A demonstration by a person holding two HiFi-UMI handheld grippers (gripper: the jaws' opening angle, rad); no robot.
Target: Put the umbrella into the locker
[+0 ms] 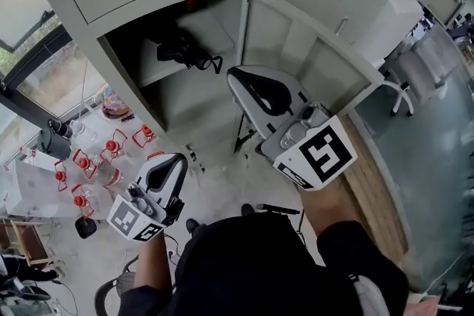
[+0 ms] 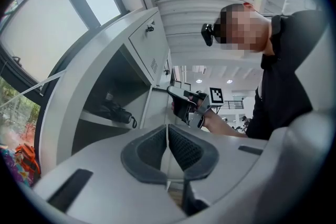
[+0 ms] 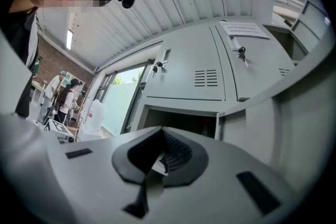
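The open locker [image 1: 189, 100] stood in front of both tongs. Its door [image 1: 326, 48] stood open just right of our right tongs [image 1: 255, 89]. The black umbrella [image 1: 185, 52] already lay inside, stretched sideways, ahead and left of the right tongs, which were nearer. Our left tongs [image 1: 164, 172] were lower and farther back. Both tongs were closed and held nothing. We thought shutting the door came next.
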